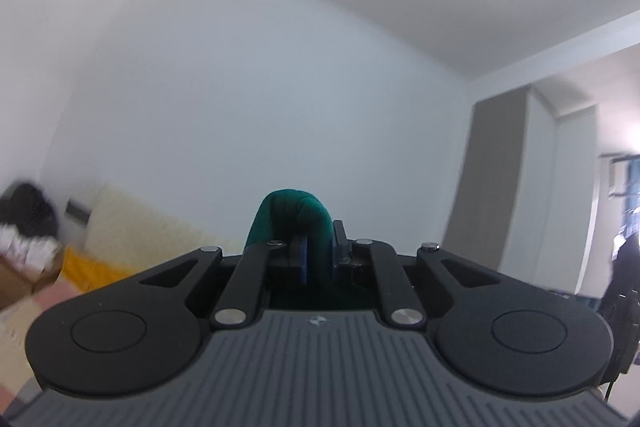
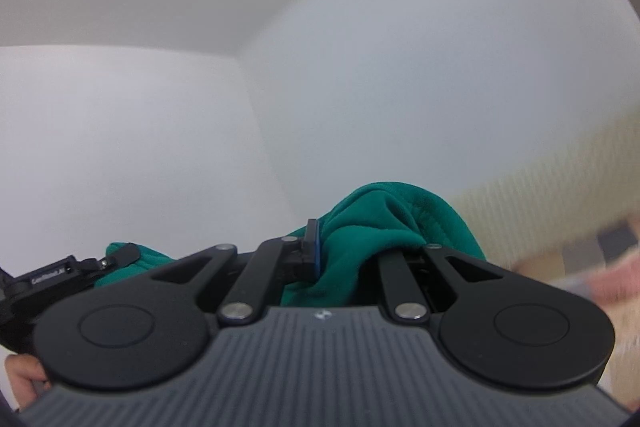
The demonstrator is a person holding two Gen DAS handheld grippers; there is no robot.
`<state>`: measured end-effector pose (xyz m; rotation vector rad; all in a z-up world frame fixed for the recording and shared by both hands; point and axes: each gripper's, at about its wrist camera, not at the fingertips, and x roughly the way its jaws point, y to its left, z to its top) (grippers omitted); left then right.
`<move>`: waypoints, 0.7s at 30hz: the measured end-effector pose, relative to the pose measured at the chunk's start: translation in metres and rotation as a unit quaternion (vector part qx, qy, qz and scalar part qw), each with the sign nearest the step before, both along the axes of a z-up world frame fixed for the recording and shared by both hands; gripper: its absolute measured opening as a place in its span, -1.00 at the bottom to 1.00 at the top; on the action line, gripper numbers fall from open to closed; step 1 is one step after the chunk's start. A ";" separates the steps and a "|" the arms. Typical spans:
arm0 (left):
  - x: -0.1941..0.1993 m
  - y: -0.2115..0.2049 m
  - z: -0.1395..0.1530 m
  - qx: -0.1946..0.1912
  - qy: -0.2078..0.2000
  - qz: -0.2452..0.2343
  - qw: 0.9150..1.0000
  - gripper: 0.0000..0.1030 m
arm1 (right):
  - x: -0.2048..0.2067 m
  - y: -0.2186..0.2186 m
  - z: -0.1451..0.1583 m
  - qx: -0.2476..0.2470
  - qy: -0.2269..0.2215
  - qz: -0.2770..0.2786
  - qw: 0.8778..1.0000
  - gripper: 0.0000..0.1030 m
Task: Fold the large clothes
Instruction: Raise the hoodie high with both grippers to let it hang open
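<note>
Both grippers, left [image 1: 319, 255] and right [image 2: 348, 255], seemingly pinch green garment [image 2: 372, 227].

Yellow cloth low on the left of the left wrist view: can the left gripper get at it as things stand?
Probably not yet. The left gripper is shut on the green garment and raised toward the wall, while the yellow cloth lies low and off to its side.

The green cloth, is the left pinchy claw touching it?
Touching. In the left wrist view, the green cloth bulges out between the left gripper's closed fingers, pressed against both pads.

White wall [image 1: 260, 107]; grey wardrobe [image 1: 492, 179]
</note>
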<state>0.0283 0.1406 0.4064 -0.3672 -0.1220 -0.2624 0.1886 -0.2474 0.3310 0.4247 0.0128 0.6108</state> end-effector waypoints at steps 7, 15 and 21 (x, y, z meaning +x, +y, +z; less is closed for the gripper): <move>0.138 0.036 -0.121 -0.016 0.111 0.008 0.994 -0.75 | 0.137 0.021 -0.108 -0.035 0.097 -0.010 0.995 -0.77; 0.354 0.060 -0.296 -0.027 0.237 0.008 0.971 -0.75 | 0.316 0.043 -0.224 -0.061 0.175 -0.050 0.981 -0.77; 0.514 0.064 -0.424 -0.040 0.322 -0.011 0.946 -0.75 | 0.378 0.072 -0.331 -0.083 0.252 -0.073 0.962 -0.77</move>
